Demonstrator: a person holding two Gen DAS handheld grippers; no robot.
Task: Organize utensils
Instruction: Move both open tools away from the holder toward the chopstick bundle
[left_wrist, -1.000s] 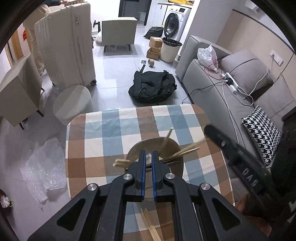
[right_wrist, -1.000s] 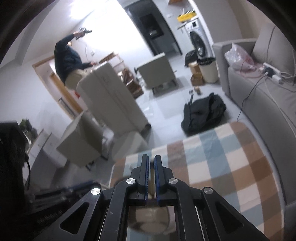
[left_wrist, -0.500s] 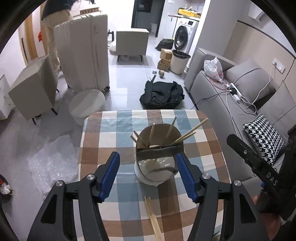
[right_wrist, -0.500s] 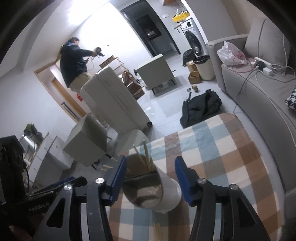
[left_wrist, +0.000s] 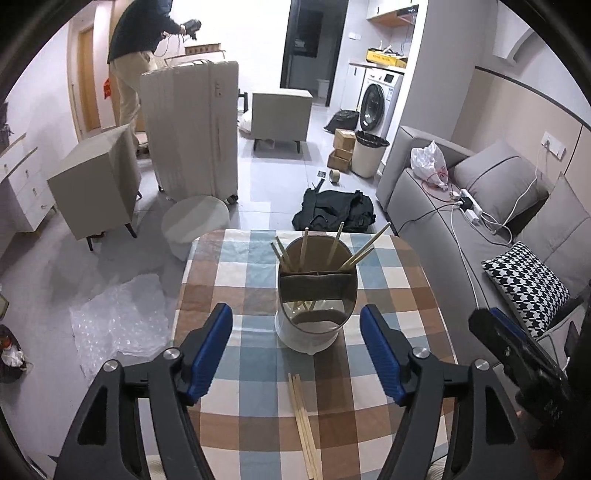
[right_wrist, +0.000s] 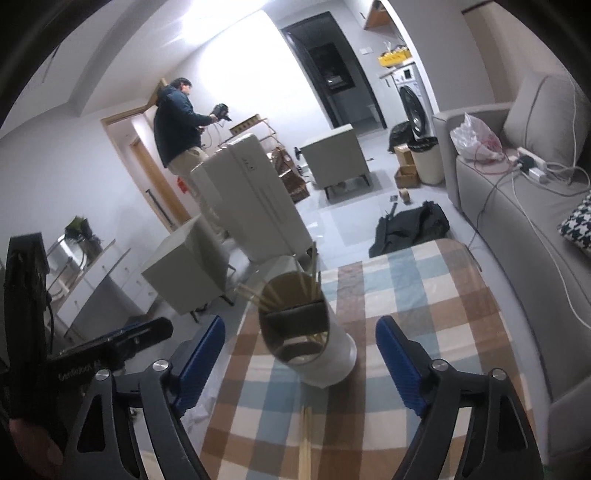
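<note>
From my left wrist camera, my left gripper (left_wrist: 296, 350) has its blue fingers (left_wrist: 208, 352) wide apart, and they hold nothing. The white holder (left_wrist: 316, 295) stands upright on the checkered surface (left_wrist: 236, 398), a little ahead of my fingers and between them. It does not touch them. Chopsticks (left_wrist: 334, 245) stand in its back part. Their tips point up and fan out, some leaning left and some leaning right. A loose bundle of chopsticks (left_wrist: 303, 421) lies flat on the surface, just in front of the holder. Its long side runs from the holder toward me. My right gripper (left_wrist: 517, 362) shows at the right edge.

From my right wrist camera, my right gripper (right_wrist: 299, 354) also has its fingers (right_wrist: 400, 360) wide apart and empty. The holder (right_wrist: 314, 343) sits between them, a bit ahead, and looks tilted in this view. The chopsticks in it (right_wrist: 291, 288) point up and lean to the left. The loose bundle (right_wrist: 306, 439) lies on the surface (right_wrist: 424, 295) below the holder, pointing toward me. My left gripper (right_wrist: 110, 350) shows at the left side.
</note>
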